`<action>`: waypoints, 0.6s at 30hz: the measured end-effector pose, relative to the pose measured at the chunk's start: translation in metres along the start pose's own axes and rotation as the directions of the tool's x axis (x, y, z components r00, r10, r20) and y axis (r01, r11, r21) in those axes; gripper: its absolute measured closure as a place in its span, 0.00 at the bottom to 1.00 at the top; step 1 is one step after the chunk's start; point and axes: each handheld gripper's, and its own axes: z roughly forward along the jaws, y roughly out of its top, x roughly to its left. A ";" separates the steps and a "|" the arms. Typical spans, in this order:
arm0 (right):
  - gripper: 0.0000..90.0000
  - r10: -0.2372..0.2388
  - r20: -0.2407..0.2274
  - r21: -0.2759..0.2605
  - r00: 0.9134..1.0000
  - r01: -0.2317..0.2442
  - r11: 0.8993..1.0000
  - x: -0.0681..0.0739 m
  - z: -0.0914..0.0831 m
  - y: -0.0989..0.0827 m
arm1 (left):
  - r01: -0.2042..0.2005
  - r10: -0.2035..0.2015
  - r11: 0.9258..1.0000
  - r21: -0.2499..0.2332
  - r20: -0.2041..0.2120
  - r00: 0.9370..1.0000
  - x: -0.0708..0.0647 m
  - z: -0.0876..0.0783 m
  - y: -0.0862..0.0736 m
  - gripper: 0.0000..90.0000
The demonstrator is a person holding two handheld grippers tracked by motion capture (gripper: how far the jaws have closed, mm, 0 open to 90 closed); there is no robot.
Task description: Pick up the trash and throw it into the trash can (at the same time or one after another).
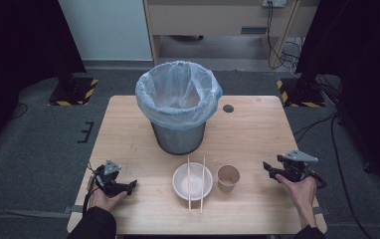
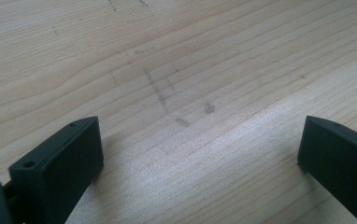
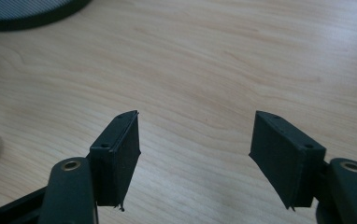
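Note:
A white bowl (image 1: pixel 184 185) sits near the table's front middle with two wooden chopsticks (image 1: pixel 188 184) laid across it. A brown paper cup (image 1: pixel 228 178) stands just right of the bowl. Behind them stands a metal bin (image 1: pixel 179 106) lined with a clear plastic bag. My left gripper (image 1: pixel 132 185) rests low at the front left, open, with bare wood between its jaws (image 2: pixel 200 140). My right gripper (image 1: pixel 269 169) is held at the front right, right of the cup, also open over bare table (image 3: pixel 195 135).
The wooden table (image 1: pixel 257 129) has a small dark round mark (image 1: pixel 228 108) near its back right. The bin's dark base (image 3: pixel 27 11) shows at the top left of the right gripper view. Faint pencil marks (image 2: pixel 167 88) lie on the wood ahead of the left gripper.

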 end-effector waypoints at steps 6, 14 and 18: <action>0.37 -0.004 -0.019 -0.038 1.000 0.003 0.999 0.004 -0.009 0.012 | 0.003 -0.003 1.000 0.001 -0.002 1.000 0.001 0.001 0.001 0.00; 0.37 0.020 -0.046 -0.094 0.999 -0.025 0.995 0.008 -0.023 0.031 | 0.003 -0.003 1.000 0.001 -0.001 1.000 0.001 0.002 0.002 0.00; 0.36 0.046 -0.056 -0.129 0.997 -0.053 0.990 0.009 -0.030 0.041 | 0.004 -0.004 1.000 0.001 -0.004 1.000 0.000 0.002 0.002 0.00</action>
